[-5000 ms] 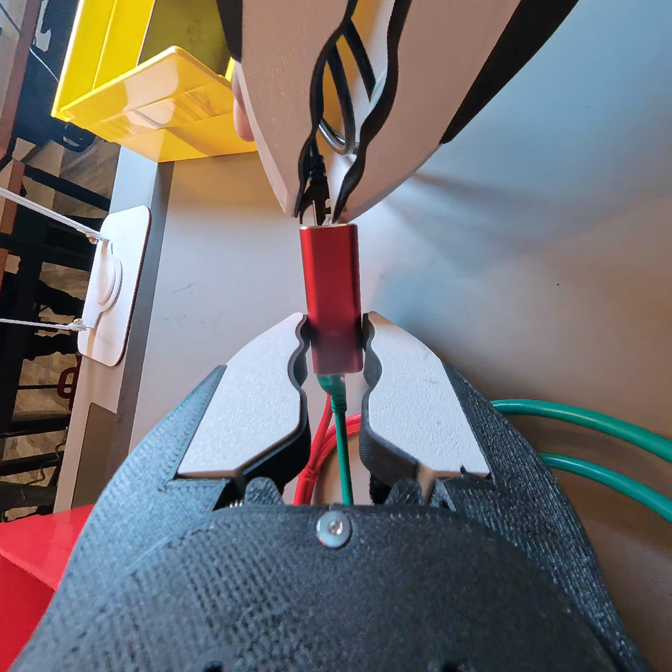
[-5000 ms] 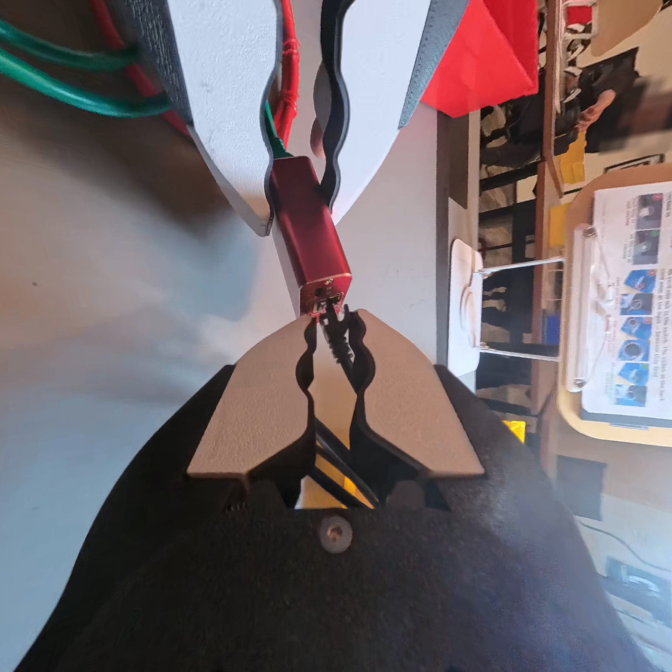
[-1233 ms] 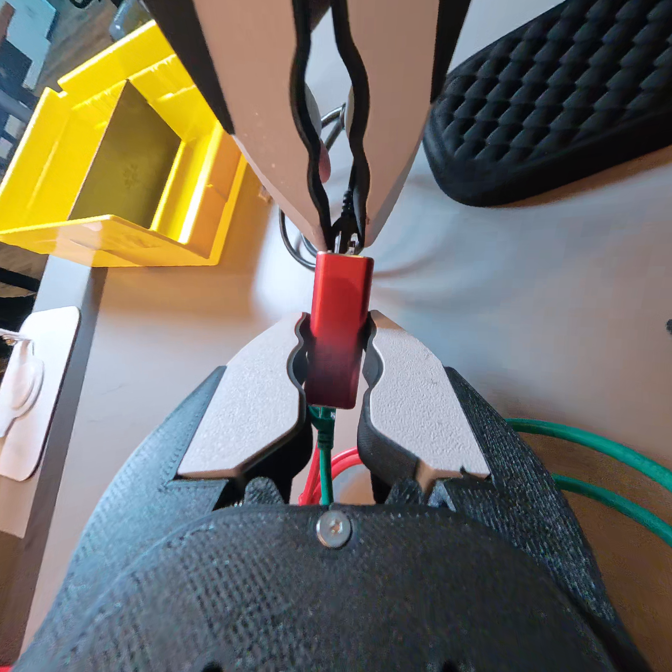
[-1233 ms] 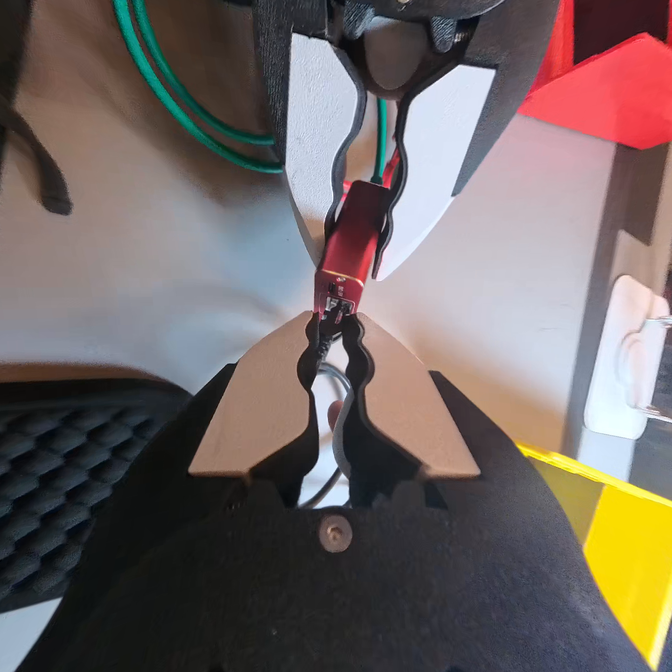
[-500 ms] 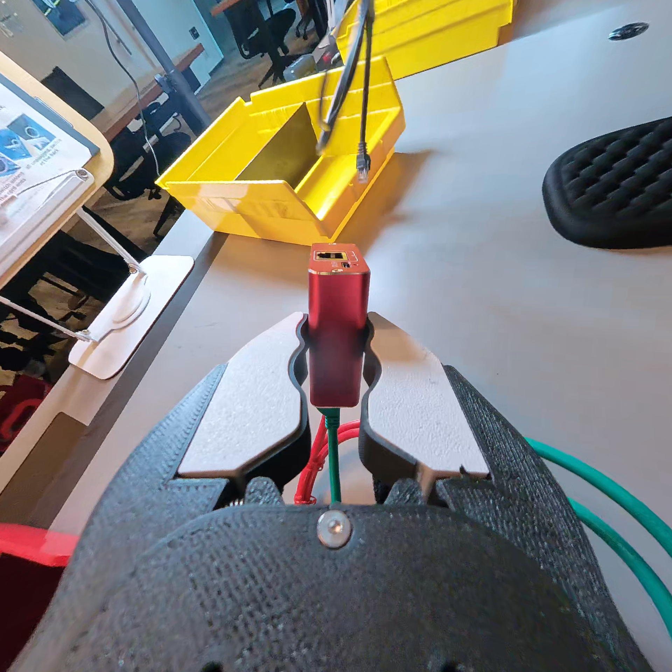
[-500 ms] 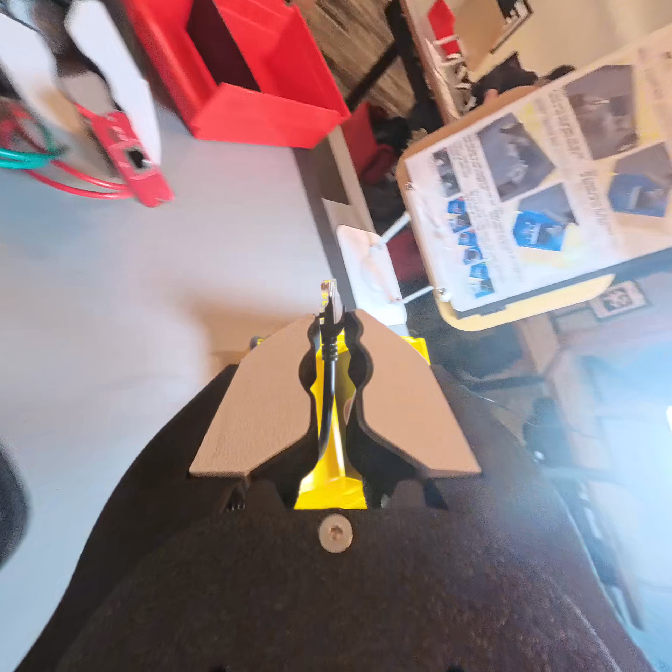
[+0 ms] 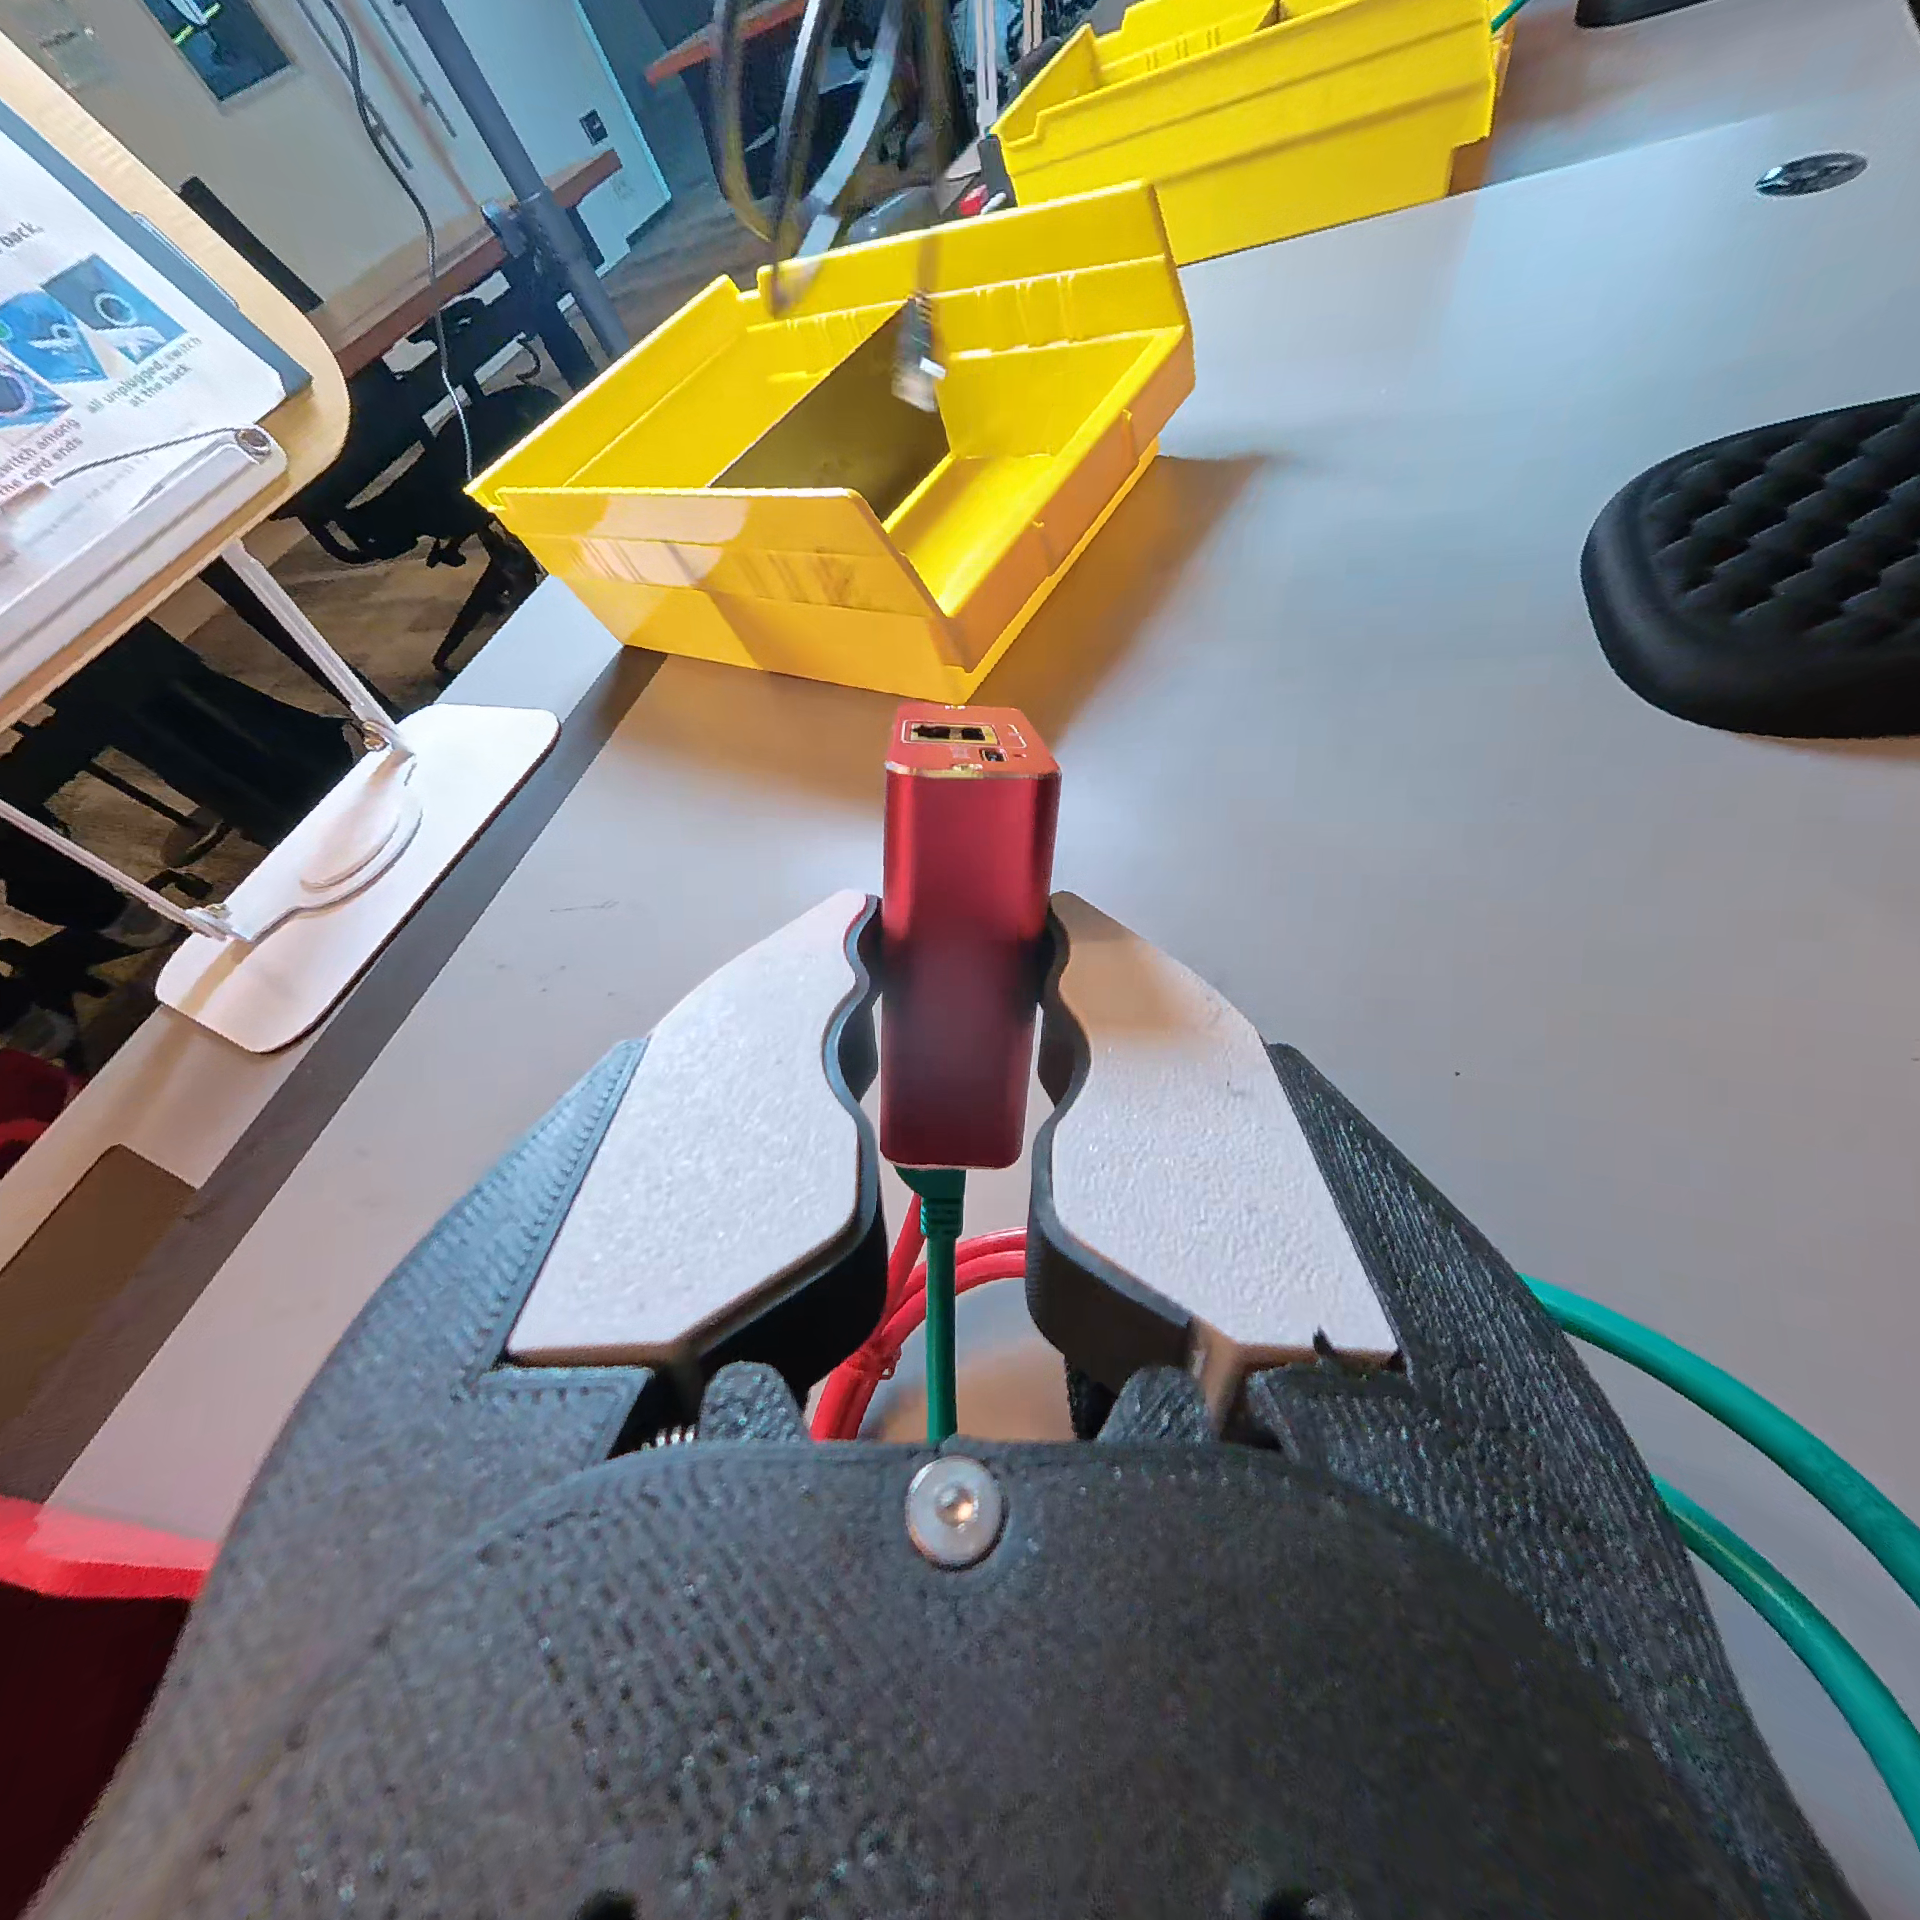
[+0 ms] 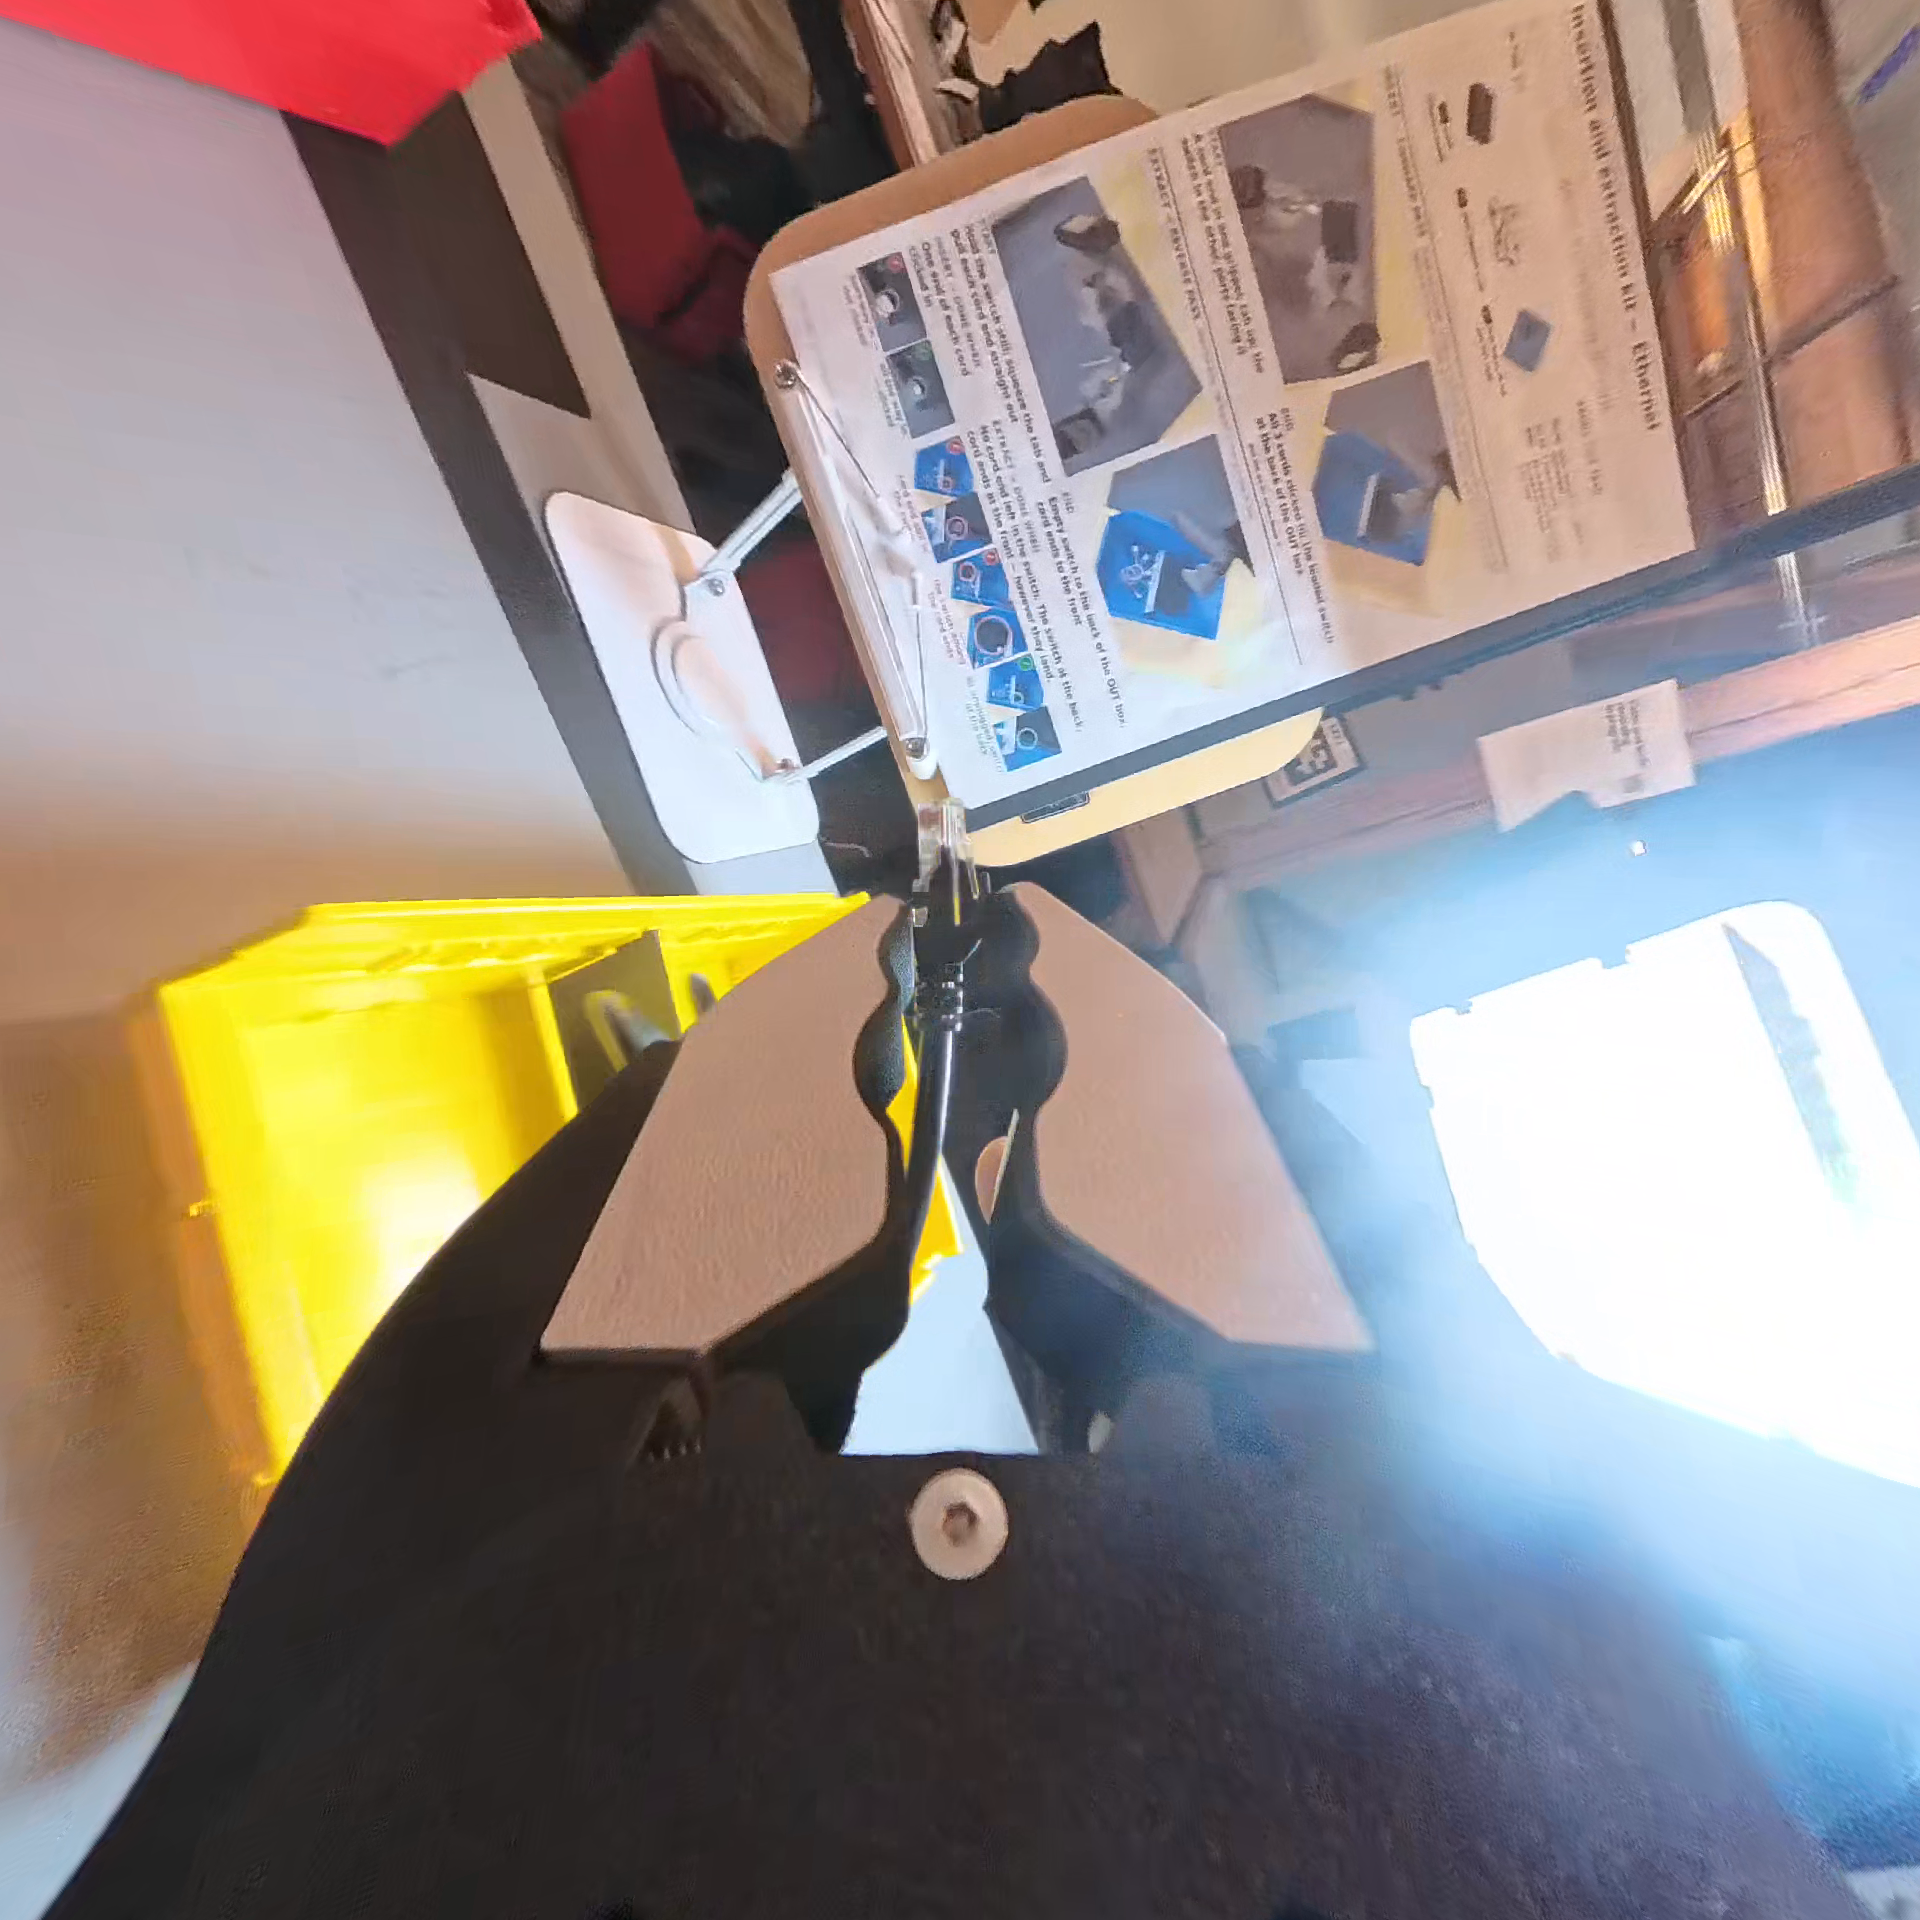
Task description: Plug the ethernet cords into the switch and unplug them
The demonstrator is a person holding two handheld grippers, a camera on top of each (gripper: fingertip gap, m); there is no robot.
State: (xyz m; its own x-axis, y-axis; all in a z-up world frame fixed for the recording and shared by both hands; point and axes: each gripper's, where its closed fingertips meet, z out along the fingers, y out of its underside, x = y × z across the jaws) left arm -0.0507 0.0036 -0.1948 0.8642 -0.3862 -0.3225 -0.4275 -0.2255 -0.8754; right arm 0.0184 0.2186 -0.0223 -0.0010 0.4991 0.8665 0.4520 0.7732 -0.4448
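right now my left gripper (image 7: 956, 997) fingers clamp the red switch (image 7: 968, 935) above the table (image 7: 1455, 727); right gripper (image 8: 951, 935) pinches the black cord (image 8: 940, 997) over the yellow bin (image 8: 416, 1039). releasing carelessly could drop it outside.

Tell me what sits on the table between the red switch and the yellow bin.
Nothing: in the left wrist view, only bare grey table shows between the red switch, held in the left claw, and the yellow bin.
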